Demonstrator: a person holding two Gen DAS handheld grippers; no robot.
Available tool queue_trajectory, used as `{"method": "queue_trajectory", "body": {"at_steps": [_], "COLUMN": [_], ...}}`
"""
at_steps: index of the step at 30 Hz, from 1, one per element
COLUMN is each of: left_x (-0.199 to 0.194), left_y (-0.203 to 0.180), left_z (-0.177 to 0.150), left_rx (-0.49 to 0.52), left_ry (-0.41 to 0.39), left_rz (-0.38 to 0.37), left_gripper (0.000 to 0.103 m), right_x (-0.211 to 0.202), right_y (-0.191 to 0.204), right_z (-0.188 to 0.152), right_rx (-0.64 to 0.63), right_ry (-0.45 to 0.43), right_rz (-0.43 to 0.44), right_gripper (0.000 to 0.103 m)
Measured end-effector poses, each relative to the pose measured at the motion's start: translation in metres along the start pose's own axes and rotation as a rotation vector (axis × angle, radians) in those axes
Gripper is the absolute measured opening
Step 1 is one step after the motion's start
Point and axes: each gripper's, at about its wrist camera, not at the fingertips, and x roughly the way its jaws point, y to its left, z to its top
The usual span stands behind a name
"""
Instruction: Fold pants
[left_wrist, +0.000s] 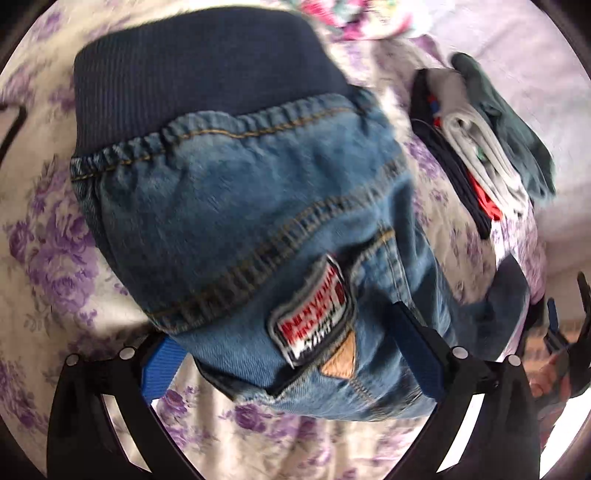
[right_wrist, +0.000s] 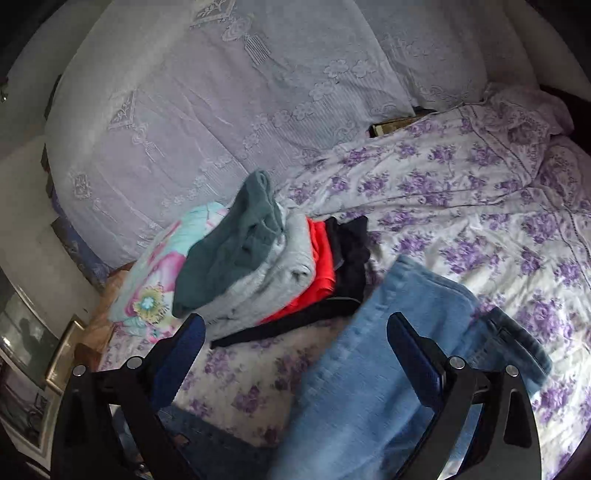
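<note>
A pair of small blue jeans (left_wrist: 240, 206) with a navy ribbed waistband (left_wrist: 199, 70) and a red-and-white patch (left_wrist: 314, 325) lies on the purple-flowered bedsheet (left_wrist: 48, 243). My left gripper (left_wrist: 282, 328) is open wide, its blue pads (left_wrist: 162, 365) standing on either side of the seat of the jeans. In the right wrist view a pale denim leg (right_wrist: 376, 354) runs between the fingers of my right gripper (right_wrist: 295, 321), which is also open, the cloth lying close to its right finger. The right gripper (left_wrist: 561, 325) shows at the left view's right edge.
A stack of folded clothes (right_wrist: 266, 266), teal, grey, red and black, sits on the bed beyond the jeans; the stack of folded clothes (left_wrist: 480, 147) is also in the left view. A flowered pink-and-aqua garment (right_wrist: 155, 277) lies beside it. Large lace-covered pillows (right_wrist: 221, 110) stand behind.
</note>
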Motion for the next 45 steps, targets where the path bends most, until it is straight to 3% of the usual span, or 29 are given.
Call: {"method": "queue_trajectory", "body": {"at_steps": [7,12,14,17,19,20,23,29,32,35,37,38,39,40,41,43,45], "left_x": [-0.004,-0.002,-0.007,-0.006,-0.006,-0.006,-0.004,-0.008,-0.011,-0.012,-0.012,-0.012,-0.012,-0.012,-0.013,-0.014,-0.017], "left_y": [-0.007,-0.013,-0.005,-0.005,-0.004,-0.005,-0.007,-0.002,0.0,0.001,0.001,0.001,0.002,0.002,0.001,0.002,0.003], "left_z": [-0.02,-0.036,-0.044,-0.051,-0.053,-0.051,-0.05,-0.054,-0.053,-0.053,-0.054,-0.054,-0.054,-0.055,-0.055,-0.057,-0.06], "left_rx": [0.121,0.188,0.213,0.271,0.28,0.28,0.281,0.286,0.289,0.307,0.316,0.318,0.321,0.325,0.331,0.34,0.355], "left_ry": [-0.097,-0.221,-0.262,-0.317,-0.335,-0.335,-0.339,-0.339,-0.313,-0.303,-0.3,-0.297,-0.295,-0.292,-0.286,-0.273,-0.256], "left_rz": [0.002,0.034,0.025,0.011,0.005,0.006,-0.002,-0.013,-0.016,-0.029,-0.031,-0.032,-0.032,-0.031,-0.03,-0.029,-0.03], "left_gripper": [0.099,0.099,0.099,0.099,0.099,0.099,0.099,0.099,0.099,0.099,0.099,0.099,0.099,0.099,0.099,0.099,0.099], "right_x": [-0.036,-0.029,-0.005,0.029,0.04,0.036,0.021,-0.077,-0.132,-0.144,-0.142,-0.138,-0.13,-0.124,-0.116,-0.095,-0.063], "right_y": [-0.086,-0.112,-0.114,-0.11,-0.113,-0.112,-0.116,-0.099,-0.111,-0.149,-0.159,-0.157,-0.154,-0.15,-0.145,-0.135,-0.129], "right_z": [-0.102,-0.116,-0.112,-0.102,-0.095,-0.099,-0.098,-0.097,-0.103,-0.138,-0.162,-0.17,-0.173,-0.173,-0.172,-0.164,-0.153], "right_rx": [0.169,0.349,0.374,0.369,0.401,0.441,0.503,0.357,0.336,0.494,0.598,0.622,0.632,0.639,0.646,0.649,0.64], "right_ry": [0.169,0.161,0.175,0.163,0.168,0.169,0.138,0.034,-0.022,0.083,0.115,0.126,0.132,0.123,0.1,0.077,0.117], "right_rz": [-0.239,-0.17,-0.121,-0.098,-0.082,-0.068,-0.008,-0.009,-0.085,-0.118,-0.076,-0.053,-0.052,-0.058,-0.055,-0.011,0.009], "right_gripper": [0.099,0.099,0.09,0.069,0.028,0.02,0.013,0.0,0.0,0.004,0.009,0.014,0.038,0.071,0.077,0.077,0.077]}}
